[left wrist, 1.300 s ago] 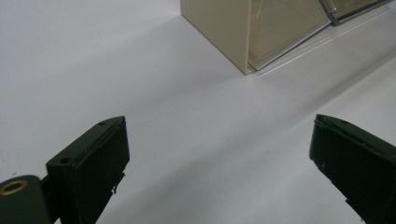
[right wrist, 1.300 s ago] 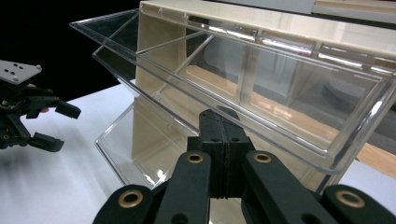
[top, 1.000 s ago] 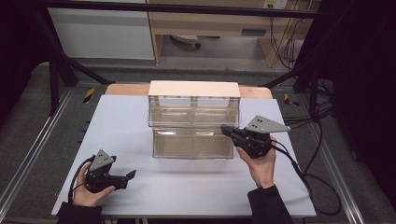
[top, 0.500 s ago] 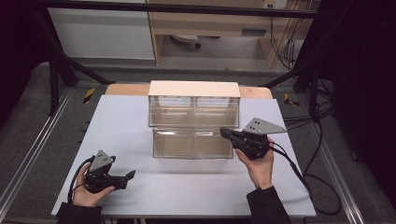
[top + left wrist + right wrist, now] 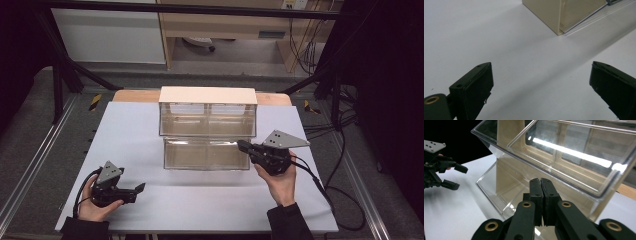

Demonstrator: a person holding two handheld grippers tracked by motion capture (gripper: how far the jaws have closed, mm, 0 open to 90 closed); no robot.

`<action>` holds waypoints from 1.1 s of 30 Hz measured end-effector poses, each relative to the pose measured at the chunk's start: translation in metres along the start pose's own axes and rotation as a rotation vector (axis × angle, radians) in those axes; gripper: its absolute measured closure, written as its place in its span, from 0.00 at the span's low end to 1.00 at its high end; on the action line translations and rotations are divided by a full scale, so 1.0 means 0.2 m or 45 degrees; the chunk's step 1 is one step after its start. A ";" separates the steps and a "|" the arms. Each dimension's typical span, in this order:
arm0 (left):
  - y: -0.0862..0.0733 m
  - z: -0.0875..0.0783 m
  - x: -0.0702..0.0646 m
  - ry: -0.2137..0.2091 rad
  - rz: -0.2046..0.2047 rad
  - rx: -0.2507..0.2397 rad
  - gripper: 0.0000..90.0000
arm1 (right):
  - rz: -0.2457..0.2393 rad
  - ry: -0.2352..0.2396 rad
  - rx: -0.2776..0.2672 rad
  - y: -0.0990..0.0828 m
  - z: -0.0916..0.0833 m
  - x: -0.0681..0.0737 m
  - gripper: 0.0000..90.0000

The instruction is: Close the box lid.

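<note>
A small drawer cabinet with a beige top [image 5: 207, 95] stands mid-table; its clear upper drawers [image 5: 207, 120] are tilted open and the clear lower drawer [image 5: 205, 154] is pulled out toward me. My right gripper [image 5: 243, 146] is shut with nothing between its jaws, its tips at the lower drawer's right end. In the right gripper view the closed fingertips [image 5: 541, 182] point into the clear lower drawer [image 5: 499, 192] under the upper one [image 5: 564, 157]. My left gripper [image 5: 140, 189] rests open at the front left, well short of the cabinet; its jaws [image 5: 541, 75] stand wide apart over bare table.
The white table top [image 5: 130, 130] stretches left and in front of the cabinet. A corner of the cabinet [image 5: 559, 15] lies ahead of the left gripper. Cables [image 5: 330, 195] trail off the right edge, and dark frame posts stand at the back corners.
My right gripper has crept slightly toward the near edge beside the lower drawer's right end. The left gripper and the drawers have not moved.
</note>
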State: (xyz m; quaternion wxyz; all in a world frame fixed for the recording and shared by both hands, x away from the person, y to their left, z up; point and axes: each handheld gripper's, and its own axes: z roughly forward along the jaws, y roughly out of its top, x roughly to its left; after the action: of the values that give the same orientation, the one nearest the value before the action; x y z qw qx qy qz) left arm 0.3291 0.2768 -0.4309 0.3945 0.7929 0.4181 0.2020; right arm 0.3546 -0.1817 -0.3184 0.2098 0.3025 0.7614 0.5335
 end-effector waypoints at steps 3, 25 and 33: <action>0.00 0.00 0.00 0.001 0.002 0.002 0.06 | 0.002 -0.002 0.007 -0.02 -0.04 0.00 0.90; -0.01 0.02 0.00 -0.006 0.003 0.020 0.06 | 0.147 -0.125 0.212 -0.40 -0.11 -0.20 0.27; -0.02 0.02 0.00 -0.006 0.009 0.031 0.05 | 0.162 -0.099 0.286 -0.52 -0.12 -0.24 0.13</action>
State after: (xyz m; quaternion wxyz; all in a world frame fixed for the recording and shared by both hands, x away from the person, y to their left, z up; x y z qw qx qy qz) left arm 0.3305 0.2758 -0.4368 0.3851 0.7995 0.4170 0.1965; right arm 0.3495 -0.2561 -0.4086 0.1696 0.3924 0.7869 0.4451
